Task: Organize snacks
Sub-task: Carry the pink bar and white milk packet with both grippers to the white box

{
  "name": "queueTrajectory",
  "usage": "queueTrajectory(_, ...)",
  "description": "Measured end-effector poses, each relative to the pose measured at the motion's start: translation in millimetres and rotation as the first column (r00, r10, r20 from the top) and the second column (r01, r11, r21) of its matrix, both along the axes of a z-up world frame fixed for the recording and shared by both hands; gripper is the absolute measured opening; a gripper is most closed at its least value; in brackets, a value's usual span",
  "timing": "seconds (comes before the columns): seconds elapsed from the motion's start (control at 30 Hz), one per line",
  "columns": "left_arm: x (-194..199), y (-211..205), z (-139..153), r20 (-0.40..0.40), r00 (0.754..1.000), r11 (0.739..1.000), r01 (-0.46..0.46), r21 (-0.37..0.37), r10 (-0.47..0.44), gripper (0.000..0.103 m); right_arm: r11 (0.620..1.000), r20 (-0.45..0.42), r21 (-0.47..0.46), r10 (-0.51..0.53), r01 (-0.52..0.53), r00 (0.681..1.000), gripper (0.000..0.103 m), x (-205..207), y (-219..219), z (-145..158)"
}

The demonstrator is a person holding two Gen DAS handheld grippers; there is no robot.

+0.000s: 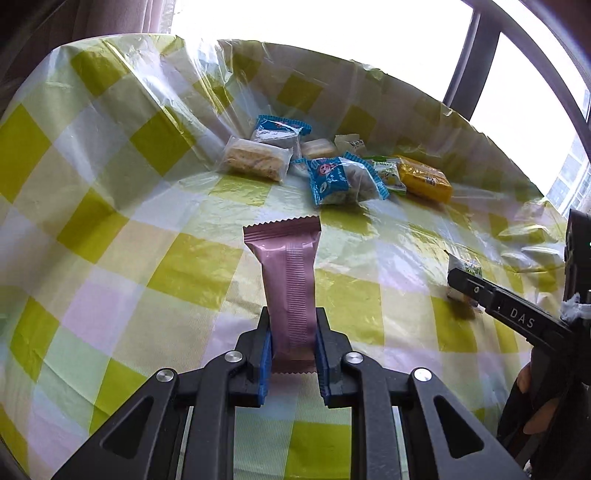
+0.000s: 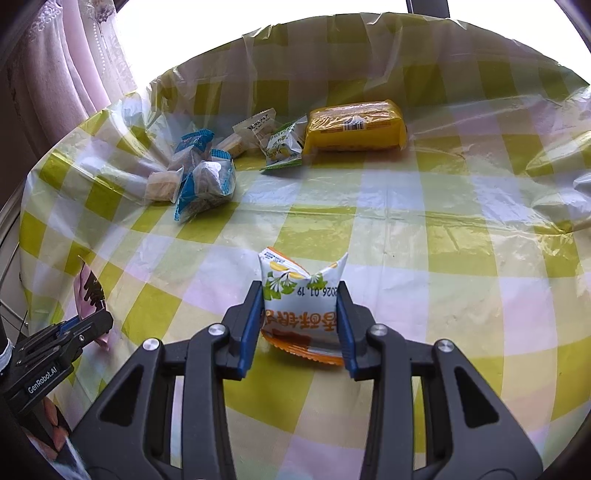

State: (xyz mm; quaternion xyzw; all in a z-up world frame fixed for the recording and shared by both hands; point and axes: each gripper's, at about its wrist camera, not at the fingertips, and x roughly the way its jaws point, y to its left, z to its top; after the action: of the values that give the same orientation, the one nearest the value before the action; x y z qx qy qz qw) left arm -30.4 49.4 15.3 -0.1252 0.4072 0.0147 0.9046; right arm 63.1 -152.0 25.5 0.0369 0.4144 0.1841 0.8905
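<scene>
Gripping a pink snack bar [image 1: 290, 291] between its blue pads, the left gripper [image 1: 293, 332] holds it lengthwise above the checked tablecloth [image 1: 110, 221]. The right gripper [image 2: 301, 314] is closed on a white-and-orange snack packet [image 2: 301, 295] (date print upside down), its lower edge at the cloth. Farther back lie a blue-wrapped snack [image 1: 340, 179], a pale cake in clear wrap [image 1: 255, 158] and a yellow pack [image 2: 354, 125], clustered near the table's far edge.

You get strong daylight from the window [image 1: 332, 14], blown out to white in both views. Glare streaks the glossy tablecloth [image 1: 406, 236], fisheye bending curves your tabletop edges, and the corners fall dark.
</scene>
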Motion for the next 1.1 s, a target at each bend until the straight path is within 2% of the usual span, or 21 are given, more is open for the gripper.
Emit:
queueTrajectory(0.13, -19.9, 0.3, 2.8, 0.004, 1.000, 1.000, 0.021, 0.001, -0.021, 0.021, 1.000, -0.014, 0.019, 0.007, -0.006, 1.000, 0.041, -30.9, 1.8, 3.6)
queueTrajectory(0.33, -49.8, -11.4, 10.1, 0.028, 0.997, 0.998, 0.069, -0.004, -0.069, 0.021, 0.999, 0.015, -0.007, 0.046, -0.046, 0.999, 0.041, -92.7, 11.9, 10.2)
queueTrajectory(0.67, -105.6, -34.5, 16.4, 0.034, 0.988, 0.988, 0.153, 0.011, -0.153, 0.021, 0.996, 0.024, -0.014, 0.083, -0.083, 0.996, 0.041, -164.3, 6.1, 24.4)
queueTrajectory(0.9, -119.2, -69.7, 5.6, 0.001, 0.965, 0.964, 0.261, 0.060, -0.261, 0.021, 0.993, 0.047, -0.044, 0.114, -0.112, 0.992, 0.041, -196.0, -9.7, 26.5)
queueTrajectory(1.1, -130.9, -108.0, 6.2, -0.008, 0.928, 0.921, 0.371, 0.118, -0.372, 0.021, 0.997, 0.068, -0.005, 0.080, -0.080, 0.994, 0.041, -213.2, -36.1, 31.7)
